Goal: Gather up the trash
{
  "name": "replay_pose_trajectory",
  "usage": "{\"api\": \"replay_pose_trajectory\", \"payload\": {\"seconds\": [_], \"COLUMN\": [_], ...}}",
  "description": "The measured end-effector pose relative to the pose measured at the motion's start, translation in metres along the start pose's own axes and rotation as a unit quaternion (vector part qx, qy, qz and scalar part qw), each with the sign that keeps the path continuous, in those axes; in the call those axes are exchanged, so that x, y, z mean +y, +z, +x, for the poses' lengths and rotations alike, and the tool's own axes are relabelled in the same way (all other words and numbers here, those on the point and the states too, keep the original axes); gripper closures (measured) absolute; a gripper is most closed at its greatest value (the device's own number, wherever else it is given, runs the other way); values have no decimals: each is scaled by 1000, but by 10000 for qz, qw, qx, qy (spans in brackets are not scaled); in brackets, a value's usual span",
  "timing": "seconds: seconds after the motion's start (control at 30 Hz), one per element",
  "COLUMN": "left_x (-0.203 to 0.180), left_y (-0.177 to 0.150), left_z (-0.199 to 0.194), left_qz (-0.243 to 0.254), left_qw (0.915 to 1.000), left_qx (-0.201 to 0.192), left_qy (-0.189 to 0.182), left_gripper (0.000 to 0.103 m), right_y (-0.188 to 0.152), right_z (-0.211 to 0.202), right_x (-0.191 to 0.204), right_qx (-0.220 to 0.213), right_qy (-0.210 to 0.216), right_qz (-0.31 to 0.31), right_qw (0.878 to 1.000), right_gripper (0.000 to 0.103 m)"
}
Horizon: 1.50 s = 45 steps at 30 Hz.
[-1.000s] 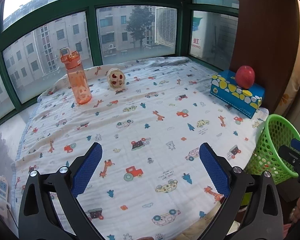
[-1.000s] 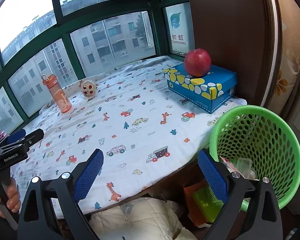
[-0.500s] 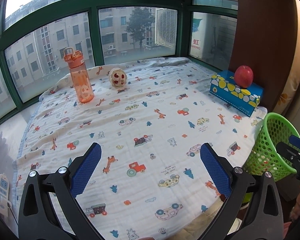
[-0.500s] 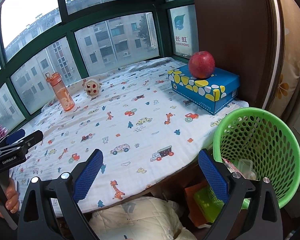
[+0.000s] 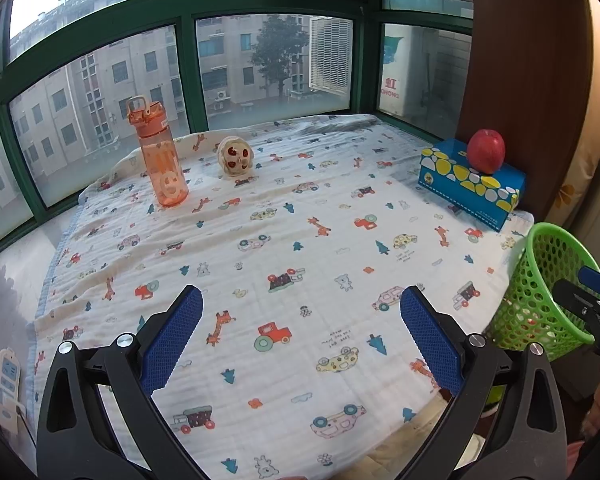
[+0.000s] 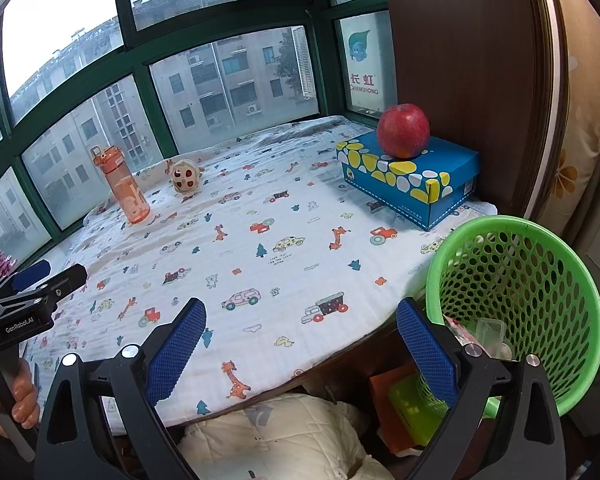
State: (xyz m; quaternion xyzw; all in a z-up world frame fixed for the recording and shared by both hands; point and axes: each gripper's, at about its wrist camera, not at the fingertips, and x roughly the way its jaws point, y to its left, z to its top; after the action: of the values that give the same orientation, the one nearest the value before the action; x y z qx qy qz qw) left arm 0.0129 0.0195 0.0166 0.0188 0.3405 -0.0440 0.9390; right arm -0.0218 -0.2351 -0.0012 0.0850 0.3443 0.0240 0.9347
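left gripper (image 5: 300, 332) spread, empty, held over table (image 5: 260, 360) | right gripper (image 6: 300, 344) spread, empty, beside green basket (image 6: 516, 248) | trash (image 6: 488, 336) seen inside basket | no loose litter seen on table; bottle (image 5: 160, 160), toy (image 5: 236, 158), apple (image 6: 404, 130) judged best left untouched

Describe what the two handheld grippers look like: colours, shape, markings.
Both are alike. The left gripper and right gripper each have two black, skeletal fingers with triangular cut-outs and silver bolt heads, tipped with long blue pads with a fine dimpled grid texture. Seen from the right wrist view, the left gripper's black body carries white "GenRobot.AI" lettering and a black handle. No cables or sleeves are visible.
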Motion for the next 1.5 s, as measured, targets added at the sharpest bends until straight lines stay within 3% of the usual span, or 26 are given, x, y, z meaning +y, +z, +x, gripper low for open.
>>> {"api": "replay_pose_trajectory", "payload": {"seconds": [1.5], "left_x": [-3], "left_y": [-3], "left_z": [-1], "left_qz": [36], "left_qw": [10000], "left_qx": [-60], "left_qy": [16], "left_gripper": [6], "right_y": [-7], "right_z": [3], "right_x": [2], "right_qx": [50], "right_qy": [23], "right_qz": [-15], "right_qw": [10000], "right_gripper": [10]}}
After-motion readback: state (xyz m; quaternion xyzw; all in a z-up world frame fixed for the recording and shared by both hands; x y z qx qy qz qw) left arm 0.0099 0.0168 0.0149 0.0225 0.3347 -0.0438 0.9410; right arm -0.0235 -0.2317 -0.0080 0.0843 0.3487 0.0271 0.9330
